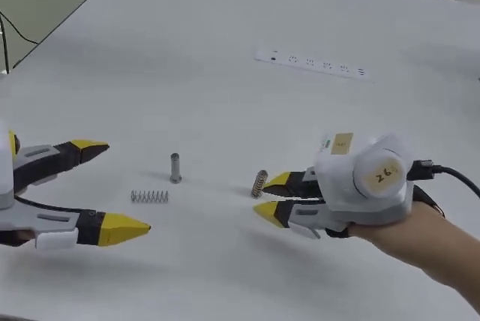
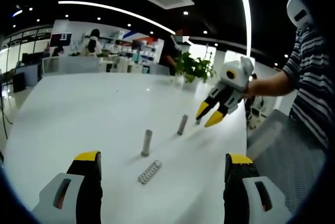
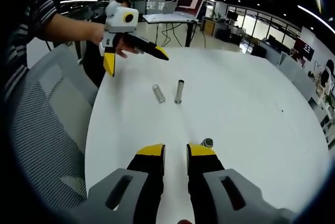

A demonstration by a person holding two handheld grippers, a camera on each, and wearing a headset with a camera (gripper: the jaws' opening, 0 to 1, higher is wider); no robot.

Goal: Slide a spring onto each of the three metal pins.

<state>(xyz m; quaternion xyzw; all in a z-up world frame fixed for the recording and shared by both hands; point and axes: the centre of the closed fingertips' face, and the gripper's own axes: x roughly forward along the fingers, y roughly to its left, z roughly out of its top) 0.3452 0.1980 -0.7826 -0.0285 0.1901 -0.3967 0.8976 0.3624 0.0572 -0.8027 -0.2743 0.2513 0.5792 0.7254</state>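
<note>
- left gripper (image 1: 107, 184): fingers spread wide, nothing between them, held low over the white table (image 1: 225, 73) at the near left.
- right gripper (image 1: 271, 196): fingers drawn in narrow, a slim gap between the yellow tips, and nothing in it.
- right at those tips stands the sprung pin (image 1: 259, 183), upright with what look like coils around it. it's just beside the upper tip and outside the gap; touching or not, can't tell.
- in the right gripper view its round top sits just off the right-hand fingertip.
- loose spring (image 1: 150, 196) lies flat on the table just ahead of the left gripper's open fingers, nearer the lower one.
- bare pin (image 1: 175, 168) stands upright just beyond that spring, apart from it, between the two grippers.
- further out, a white power strip (image 1: 311, 62) lies on the far side of the table.
</note>
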